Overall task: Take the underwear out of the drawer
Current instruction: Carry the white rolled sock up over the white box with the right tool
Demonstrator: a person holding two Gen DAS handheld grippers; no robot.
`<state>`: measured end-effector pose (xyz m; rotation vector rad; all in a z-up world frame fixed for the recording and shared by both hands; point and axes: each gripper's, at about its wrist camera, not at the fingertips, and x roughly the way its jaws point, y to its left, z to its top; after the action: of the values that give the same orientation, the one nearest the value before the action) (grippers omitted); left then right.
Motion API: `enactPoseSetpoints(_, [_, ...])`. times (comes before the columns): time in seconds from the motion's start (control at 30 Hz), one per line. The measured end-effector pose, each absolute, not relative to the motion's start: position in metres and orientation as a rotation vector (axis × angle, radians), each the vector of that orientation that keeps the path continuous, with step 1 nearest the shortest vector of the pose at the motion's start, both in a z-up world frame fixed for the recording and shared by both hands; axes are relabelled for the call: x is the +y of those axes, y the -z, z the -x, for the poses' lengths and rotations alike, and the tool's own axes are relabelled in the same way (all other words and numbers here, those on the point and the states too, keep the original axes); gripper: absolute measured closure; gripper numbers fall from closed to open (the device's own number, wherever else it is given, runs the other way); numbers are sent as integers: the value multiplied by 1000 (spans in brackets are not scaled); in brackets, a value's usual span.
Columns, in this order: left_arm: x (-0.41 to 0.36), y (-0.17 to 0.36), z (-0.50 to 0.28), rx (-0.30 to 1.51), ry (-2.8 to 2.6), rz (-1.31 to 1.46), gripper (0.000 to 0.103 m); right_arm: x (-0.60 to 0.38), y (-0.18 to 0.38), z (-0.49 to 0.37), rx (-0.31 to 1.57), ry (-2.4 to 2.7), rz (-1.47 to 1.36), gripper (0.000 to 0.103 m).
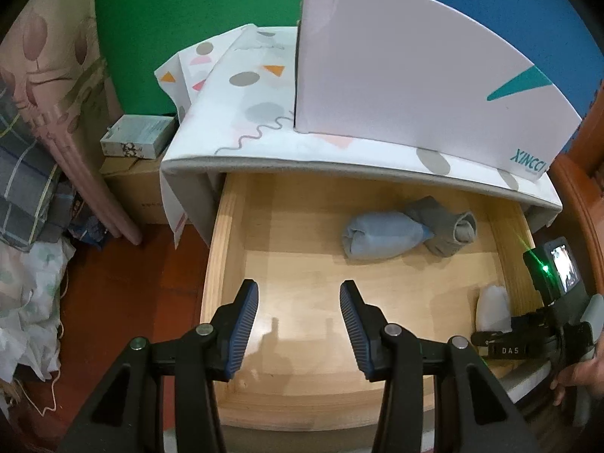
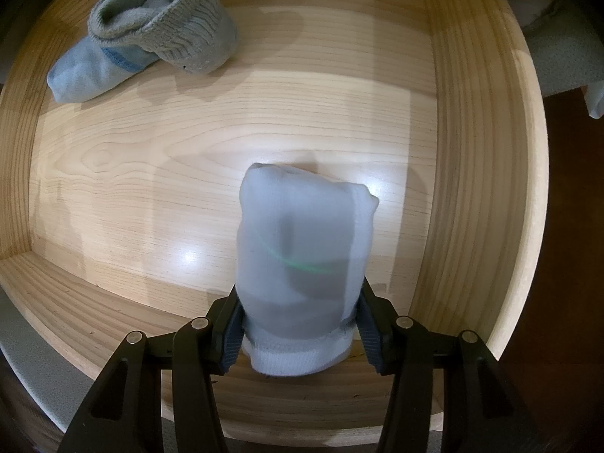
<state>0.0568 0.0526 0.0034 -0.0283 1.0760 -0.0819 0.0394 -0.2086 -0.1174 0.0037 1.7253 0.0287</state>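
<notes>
Pale rolled sock (image 2: 302, 264) clamped in right gripper (image 2: 298, 324) may snag drawer wall (image 2: 472, 188); left gripper (image 1: 299, 324) open, empty.

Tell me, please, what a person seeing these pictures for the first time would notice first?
First, the pale rolled sock squeezed in the right gripper, near the front of the open wooden drawer. Next, a grey and light-blue sock bundle lying toward the back of the drawer. The left gripper is open and empty above the drawer's front part, and a big white box stands on the cabinet top above.
</notes>
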Motion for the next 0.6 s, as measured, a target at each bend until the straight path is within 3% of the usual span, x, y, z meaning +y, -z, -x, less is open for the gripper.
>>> enactPoseSetpoints(0.6, [67, -4, -53, 1073, -23, 51, 57, -200, 97, -31, 1624, -38, 17, 59])
